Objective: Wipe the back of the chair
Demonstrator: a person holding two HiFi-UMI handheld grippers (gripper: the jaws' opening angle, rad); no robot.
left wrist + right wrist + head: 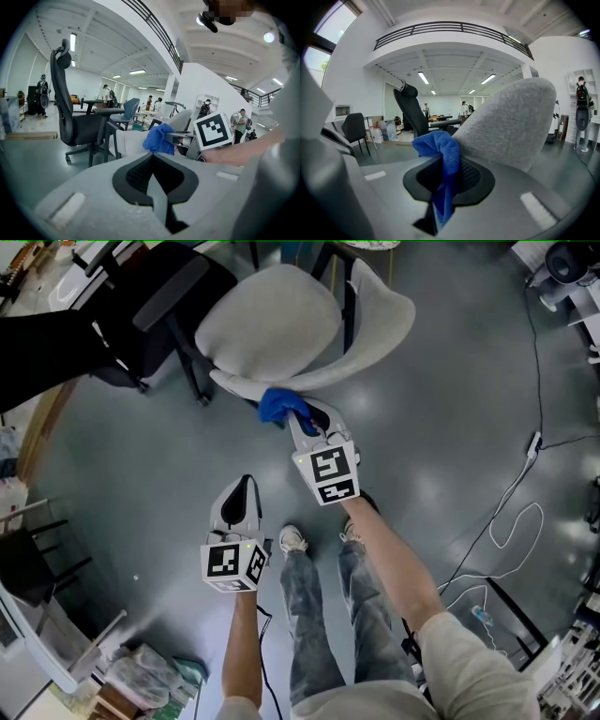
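Note:
A grey fabric chair (pixel 281 324) stands ahead of me, its curved back (pixel 375 343) toward my right gripper. My right gripper (pixel 302 418) is shut on a blue cloth (pixel 281 405), and the cloth touches the lower edge of the chair back. In the right gripper view the blue cloth (pixel 443 164) hangs pinched between the jaws, with the grey chair back (pixel 511 122) just beyond. My left gripper (pixel 246 486) hangs lower, over the floor, shut and holding nothing. The left gripper view shows the blue cloth (pixel 159 138) and the right gripper's marker cube (pixel 213 130) ahead.
A black office chair (pixel 159 306) stands left of the grey one, seen tall as the black chair (pixel 70 108) in the left gripper view. White cables and a power strip (pixel 532 444) lie on the grey floor at right. A dark stool (pixel 28 563) and bags sit at left.

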